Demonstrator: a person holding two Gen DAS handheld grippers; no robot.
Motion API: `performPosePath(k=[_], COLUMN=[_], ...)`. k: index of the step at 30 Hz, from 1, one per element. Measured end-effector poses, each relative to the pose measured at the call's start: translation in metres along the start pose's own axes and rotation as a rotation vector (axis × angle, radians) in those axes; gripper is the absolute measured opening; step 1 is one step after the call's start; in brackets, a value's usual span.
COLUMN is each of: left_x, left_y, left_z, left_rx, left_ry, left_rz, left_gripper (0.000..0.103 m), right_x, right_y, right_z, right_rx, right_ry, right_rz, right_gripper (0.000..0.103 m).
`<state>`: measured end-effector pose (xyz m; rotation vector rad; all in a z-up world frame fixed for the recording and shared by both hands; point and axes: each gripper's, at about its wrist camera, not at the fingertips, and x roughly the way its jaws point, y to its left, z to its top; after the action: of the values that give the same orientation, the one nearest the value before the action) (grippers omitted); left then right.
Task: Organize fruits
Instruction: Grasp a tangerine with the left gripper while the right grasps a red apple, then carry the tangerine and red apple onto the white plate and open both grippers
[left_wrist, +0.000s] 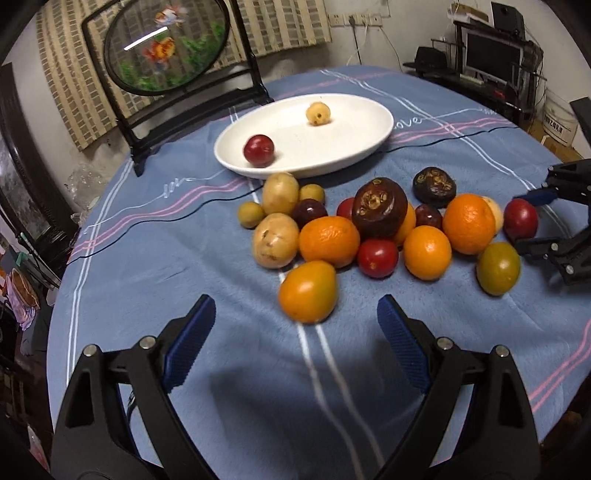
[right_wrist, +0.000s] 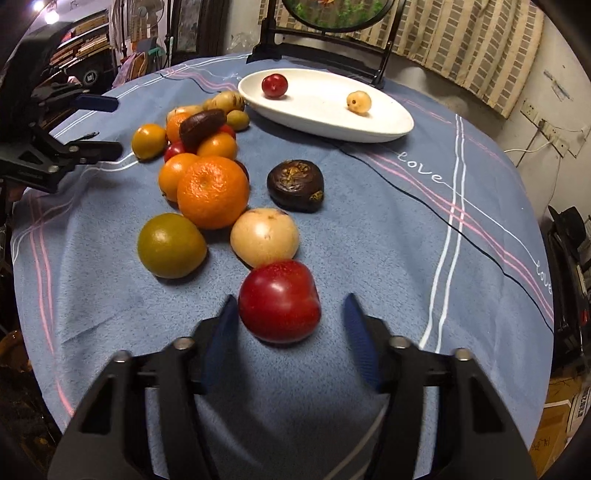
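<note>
Right now the right claw (right_wrist: 288, 325) stands spread around the red plum (right_wrist: 279, 301) on the table (right_wrist: 369, 258), pads not yet pressing. Meanwhile the left claw (left_wrist: 295, 332), spread wide and empty, faces the orange-yellow fruit (left_wrist: 308, 291) just ahead.

Orange-yellow fruit (left_wrist: 307, 291) nearest the left gripper's pads, smeared by motion blur; pale fruit (left_wrist: 494, 213) largely hidden behind the big orange (left_wrist: 469, 223); dark plum (left_wrist: 428, 216) half covered by neighbouring fruit; right gripper (left_wrist: 537, 218) cut off by the left view's edge; fish-painted round screen (right_wrist: 338, 14) cropped at the top of the right view; shelf contents (right_wrist: 79, 46) too dim to make out.
</note>
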<state>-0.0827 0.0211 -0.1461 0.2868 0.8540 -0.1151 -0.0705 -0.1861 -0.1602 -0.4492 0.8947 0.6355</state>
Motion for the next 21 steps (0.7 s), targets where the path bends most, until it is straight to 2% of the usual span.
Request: performPosePath(k=[2, 6, 7, 8, 10, 15, 21], left_x=[0.011, 0.031, 0.035, 0.038, 0.042, 0.031, 0.004], left_y=[0.0, 0.002, 0.002, 0.001, 0.002, -0.003, 0.012], left_z=[0.005, 0.01, 0.01, 0.01, 0.011, 0.004, -0.001], left_rx=[-0.005, -0.022, -0.021, -0.018, -0.026, 0.008, -0.043], left_ry=[0.016, 0.059, 0.064, 0.072, 0.083, 0.036, -0.011], left_rz=[-0.009, -0.022, -0.029, -0.038, -0.079, -0.071, -0.078], left_gripper=[0.091, 0.088, 0.079, 0.061, 0.039, 0.039, 0.039], right_x=[0.0, 0.0, 0.0, 0.0, 0.0, -0.002, -0.015], right_y=[0.002, 0.004, 0.003, 0.002, 0.001, 0.001, 0.002], right_z=[0.001, 0.003, 0.002, 0.002, 0.002, 0.001, 0.0], right_rx=[-0.017, -0.037, -0.033, -0.029, -0.02, 0.01, 0.044], right_ry=[0.002, 0.006, 0.007, 0.007, 0.005, 0.004, -0.015], right_rz=[0.008, 0.004, 0.008, 0.011, 0.012, 0.004, -0.01], right_gripper=[0.043, 0.043, 0.043, 0.043, 0.043, 0.042, 0.042])
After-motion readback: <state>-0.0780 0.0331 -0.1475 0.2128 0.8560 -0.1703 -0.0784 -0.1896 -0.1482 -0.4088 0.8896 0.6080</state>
